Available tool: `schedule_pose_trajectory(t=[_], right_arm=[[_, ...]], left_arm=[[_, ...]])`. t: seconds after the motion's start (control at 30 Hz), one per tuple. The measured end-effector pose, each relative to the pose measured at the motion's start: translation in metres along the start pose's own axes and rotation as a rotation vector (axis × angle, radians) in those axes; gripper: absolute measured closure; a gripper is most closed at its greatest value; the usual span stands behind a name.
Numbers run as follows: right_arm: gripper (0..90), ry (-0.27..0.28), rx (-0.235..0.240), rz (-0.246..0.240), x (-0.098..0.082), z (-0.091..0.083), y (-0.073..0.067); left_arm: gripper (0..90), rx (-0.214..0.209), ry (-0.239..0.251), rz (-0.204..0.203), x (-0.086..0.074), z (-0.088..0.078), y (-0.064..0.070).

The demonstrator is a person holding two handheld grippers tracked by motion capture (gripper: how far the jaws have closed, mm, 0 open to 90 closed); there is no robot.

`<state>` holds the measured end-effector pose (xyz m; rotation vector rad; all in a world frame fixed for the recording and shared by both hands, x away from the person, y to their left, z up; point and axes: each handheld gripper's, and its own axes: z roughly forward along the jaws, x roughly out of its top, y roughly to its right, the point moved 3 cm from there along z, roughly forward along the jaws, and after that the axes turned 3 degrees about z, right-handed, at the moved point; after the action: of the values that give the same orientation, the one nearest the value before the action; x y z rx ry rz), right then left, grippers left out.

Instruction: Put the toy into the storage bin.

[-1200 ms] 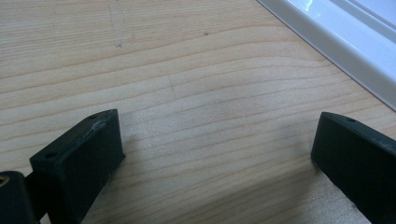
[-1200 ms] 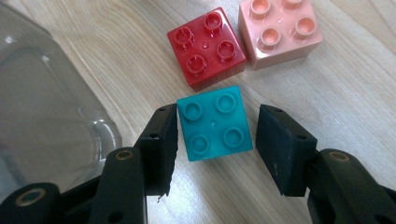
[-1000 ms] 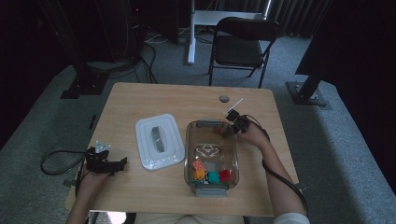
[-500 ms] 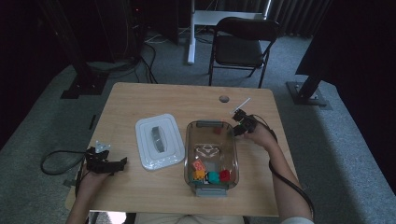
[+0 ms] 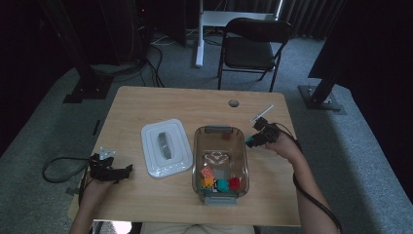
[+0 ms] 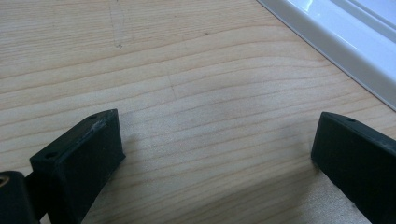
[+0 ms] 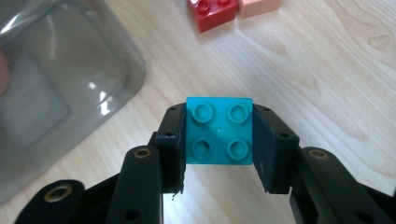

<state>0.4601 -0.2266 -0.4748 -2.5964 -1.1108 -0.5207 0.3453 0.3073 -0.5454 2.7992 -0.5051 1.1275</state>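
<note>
A teal four-stud brick (image 7: 219, 136) sits squeezed between the two black jaws of my right gripper (image 7: 219, 144), studs toward the camera. In the high view that right gripper (image 5: 254, 140) hovers just right of the clear plastic container (image 5: 196, 156), with the teal brick (image 5: 250, 142) at its tip. The container holds several coloured bricks (image 5: 219, 182) at its near end. My left gripper (image 5: 125, 169) rests on the table at the front left. Its jaws stand wide apart over bare wood (image 6: 215, 140), with nothing between them.
The white lid (image 5: 165, 146) lies left of the container, and its edge (image 6: 336, 39) shows ahead of the left jaws. A red brick (image 7: 211, 13) and a pink brick (image 7: 259, 5) lie on the wood beyond the held brick. A folding chair (image 5: 253, 46) stands behind the table.
My right hand has moved to the right and slightly up, away from the container's far end, with the teal brick in its jaws. The left hand has stayed put.
</note>
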Motion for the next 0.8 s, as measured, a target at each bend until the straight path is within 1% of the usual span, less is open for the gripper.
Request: schedule_pose_trajectory(t=[0.03, 0.07, 0.1, 0.13, 0.17, 0.2, 0.3, 0.33, 0.37, 0.43, 0.47, 0.5, 0.53, 0.57, 0.6, 0.63, 0.67, 0.7, 0.73, 0.77, 0.8], right_arm=[[58.8, 0.002, -0.001, -0.003, -0.002, -0.002, -0.001], [58.8, 0.014, 0.007, -0.012, -0.006, -0.009, -0.003], [58.8, 0.014, 0.007, -0.012, -0.006, -0.009, -0.003], [58.8, 0.024, 0.007, -0.022, -0.011, -0.015, -0.006], [58.8, 0.024, 0.007, -0.022, -0.011, -0.015, -0.006], [58.8, 0.026, 0.001, -0.035, -0.015, -0.021, -0.008], [58.8, 0.031, -0.002, -0.060, -0.020, -0.030, -0.015], [58.8, 0.031, -0.002, -0.060, -0.020, -0.030, -0.015], [58.8, 0.039, 0.004, -0.091, -0.023, -0.038, -0.022], [58.8, 0.043, 0.003, -0.124, -0.024, -0.048, -0.030], [58.8, 0.043, 0.003, -0.124, -0.024, -0.048, -0.030], [58.8, 0.052, 0.005, -0.161, -0.024, -0.059, -0.037], [58.8, 0.055, 0.006, -0.176, -0.024, -0.064, -0.041], [58.8, 0.055, 0.006, -0.176, -0.024, -0.064, -0.041], [58.8, 0.065, 0.004, -0.201, -0.022, -0.072, -0.046], [58.8, 0.065, 0.004, -0.201, -0.022, -0.072, -0.046], [58.8, 0.089, 0.010, -0.224, -0.018, -0.082, -0.054], [58.8, 0.099, 0.011, -0.240, -0.017, -0.087, -0.058], [58.8, 0.116, 0.018, -0.257, -0.014, -0.091, -0.063], [58.8, 0.116, 0.018, -0.257, -0.014, -0.091, -0.063], [58.8, 0.124, 0.026, -0.274, -0.012, -0.095, -0.068]], left_arm=[[2.7, 0.001, -0.001, 0.000, 0.000, 0.000, 0.000], [2.7, 0.001, -0.001, 0.000, 0.000, 0.000, 0.000], [2.7, 0.001, -0.001, 0.000, 0.000, 0.000, 0.000], [2.6, 0.001, -0.001, 0.000, 0.000, 0.000, 0.000], [2.6, 0.001, -0.001, 0.000, 0.000, 0.000, 0.000], [2.7, 0.001, -0.001, 0.000, 0.000, 0.000, 0.000], [2.7, 0.001, 0.000, 0.000, 0.000, 0.000, 0.000], [2.7, 0.001, -0.001, 0.000, 0.000, 0.000, 0.000], [2.7, 0.001, 0.000, -0.001, 0.000, 0.000, 0.000], [2.7, 0.001, 0.000, -0.001, 0.000, 0.000, 0.000], [2.6, 0.001, 0.000, -0.001, 0.000, 0.000, 0.000], [2.6, 0.001, 0.000, -0.002, 0.000, 0.000, 0.000], [2.6, 0.002, 0.000, -0.002, 0.000, 0.000, 0.000], [2.6, 0.002, 0.000, -0.002, 0.000, 0.000, 0.000], [2.6, 0.002, 0.000, -0.001, 0.000, 0.000, 0.000], [2.6, 0.003, 0.001, -0.002, 0.000, 0.000, 0.000], [2.6, 0.002, 0.002, -0.002, 0.000, 0.000, 0.000], [2.7, 0.002, 0.002, -0.002, 0.000, 0.000, 0.000], [2.7, 0.003, 0.002, -0.003, 0.000, 0.000, 0.000], [2.7, 0.003, 0.002, -0.003, 0.000, 0.000, 0.000], [2.7, 0.002, 0.002, -0.002, 0.000, 0.000, 0.000]])
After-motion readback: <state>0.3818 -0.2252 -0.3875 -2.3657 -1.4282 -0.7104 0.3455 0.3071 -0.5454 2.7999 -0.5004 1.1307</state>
